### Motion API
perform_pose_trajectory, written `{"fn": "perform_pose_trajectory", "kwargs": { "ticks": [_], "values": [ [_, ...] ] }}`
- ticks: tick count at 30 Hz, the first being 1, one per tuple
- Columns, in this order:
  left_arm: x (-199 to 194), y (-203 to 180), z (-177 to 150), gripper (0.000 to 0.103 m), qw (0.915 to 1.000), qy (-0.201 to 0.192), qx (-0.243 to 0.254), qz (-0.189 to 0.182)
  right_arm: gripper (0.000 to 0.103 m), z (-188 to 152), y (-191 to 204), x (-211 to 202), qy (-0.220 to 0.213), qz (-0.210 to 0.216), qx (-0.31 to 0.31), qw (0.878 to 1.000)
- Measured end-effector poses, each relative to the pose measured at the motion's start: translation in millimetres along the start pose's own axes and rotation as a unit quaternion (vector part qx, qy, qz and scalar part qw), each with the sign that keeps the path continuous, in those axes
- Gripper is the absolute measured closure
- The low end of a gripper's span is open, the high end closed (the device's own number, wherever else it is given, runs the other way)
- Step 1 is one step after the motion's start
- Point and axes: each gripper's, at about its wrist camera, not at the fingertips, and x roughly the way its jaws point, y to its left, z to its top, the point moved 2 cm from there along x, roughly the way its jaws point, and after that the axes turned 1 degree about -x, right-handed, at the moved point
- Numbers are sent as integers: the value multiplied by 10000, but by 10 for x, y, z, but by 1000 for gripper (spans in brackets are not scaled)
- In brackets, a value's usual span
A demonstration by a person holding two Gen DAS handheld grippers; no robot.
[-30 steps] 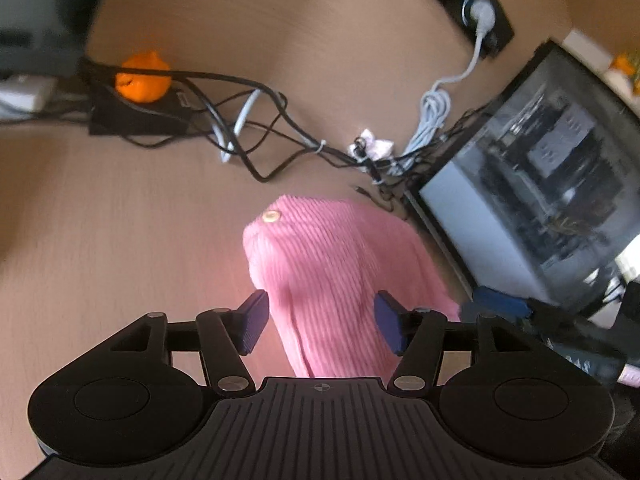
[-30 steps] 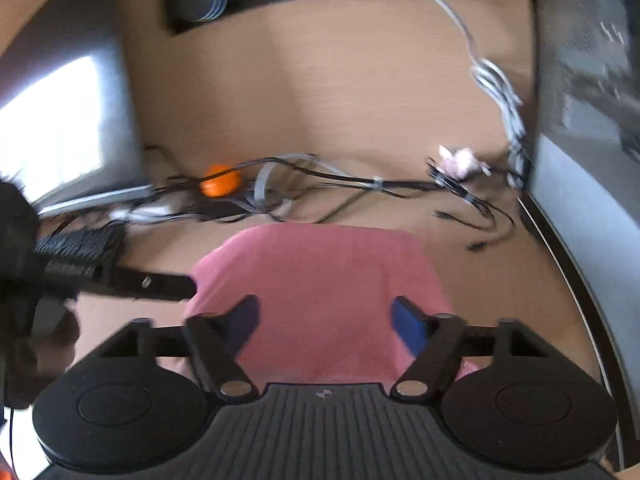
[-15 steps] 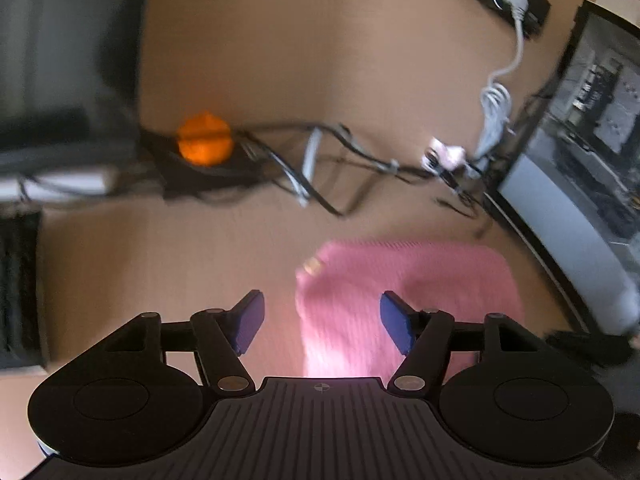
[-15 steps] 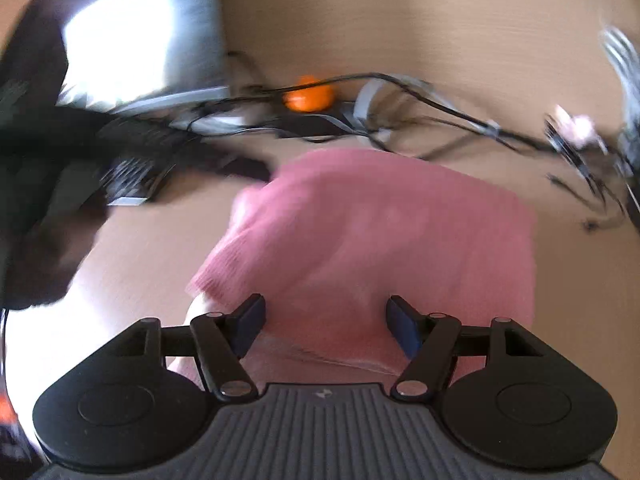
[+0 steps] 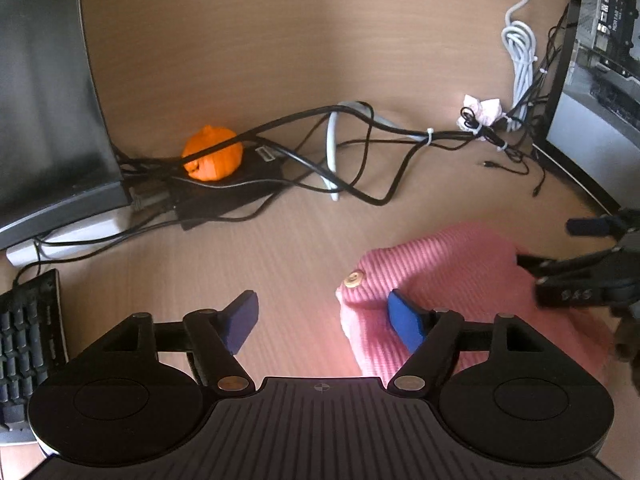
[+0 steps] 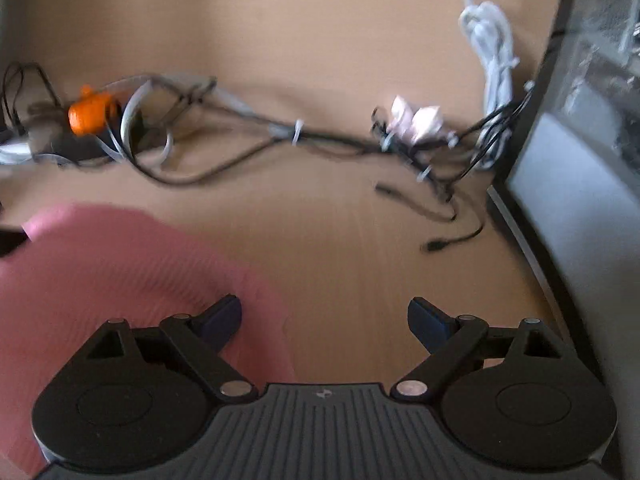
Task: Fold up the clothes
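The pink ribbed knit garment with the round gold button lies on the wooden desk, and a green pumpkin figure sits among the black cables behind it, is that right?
Not quite: the pumpkin figure is orange, not green, as the left wrist view shows. The rest holds: the pink ribbed knit garment with the round gold button lies on the wooden desk, and the pumpkin sits among the black cables behind it.

Pale characters on the black body of the right gripper (image 5: 592,276), seen in the left wrist view, resemble "DAS" but are too blurred to read with certainty; no other text is legible.
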Motion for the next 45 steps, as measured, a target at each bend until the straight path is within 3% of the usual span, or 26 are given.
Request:
{"fn": "perform_pose_trajectory", "kwargs": {
  "ticks": [4,5,7,8,9,11,12,15,17,19,20,21,22,24,26,29,32,35,38,40,43,45],
  "values": [
    [-128,155,-27,27,9970,24,-562,-524,13,-1,-297,-255,-192,686,845,9939],
    [-181,213,-64,27,9922,71,-878,-886,13,-29,-393,-354,-235,920,1135,9890],
    [-274,279,-170,29,9767,193,-1438,-1583,25,-120,-557,-550,-280,1385,1685,9755],
    [-298,253,-236,29,9722,250,-1528,-1755,36,-190,-604,-603,-221,1582,1906,9686],
    [-319,220,-299,29,9684,306,-1587,-1897,37,-256,-626,-626,-151,1703,2074,9632],
    [-331,67,-425,35,9708,429,-1401,-1899,37,-399,-627,-643,-84,1727,2213,9598],
    [-329,-12,-479,42,9729,524,-1258,-1868,37,-461,-585,-637,-18,1668,2153,9622],
    [-354,-249,-664,41,9816,862,-621,-1585,38,-569,-354,-694,192,1443,1441,9788],
    [-449,-292,-701,40,9855,840,-360,-1433,38,-573,-235,-779,118,1268,944,9874],
    [-560,-222,-654,34,9836,688,-567,-1568,28,-507,-235,-871,-74,1436,1021,9843],
    [-603,-150,-602,28,9804,563,-845,-1692,12,-457,-257,-899,-208,1553,1155,9809],
    [-622,-91,-555,21,9784,432,-1066,-1718,4,-398,-276,-906,-357,1631,1277,9777],
    [-631,-40,-507,20,9766,318,-1252,-1719,2,-335,-284,-893,-480,1677,1340,9755],
    [-559,-7,-407,20,9784,237,-1355,-1540,2,-192,-254,-754,-566,1782,1348,9731],
    [-410,-40,-346,20,9785,375,-1377,-1489,2,-120,-209,-494,-322,1980,1452,9689],
    [-234,-79,-337,19,9755,577,-1418,-1579,2,-85,-131,-169,89,2313,1588,9598],
    [-147,-98,-341,20,9718,642,-1455,-1740,1,-90,-6,-149,164,2683,1465,9520],
    [-102,-99,-348,26,9674,674,-1469,-1951,13,-74,141,-128,351,3230,1393,9354],
    [-116,-83,-291,36,9645,572,-1472,-2118,17,2,237,-160,379,3269,1332,9349],
    [-165,-68,-200,37,9634,416,-1432,-2226,17,113,212,-226,198,3382,1405,9303],
    [-167,-61,22,34,9704,98,-1185,-2101,17,358,178,-257,-180,3323,1401,9325],
    [-11,-29,111,33,9761,92,-1156,-1836,16,508,157,-160,-343,3047,1455,9407]
  ]
}}
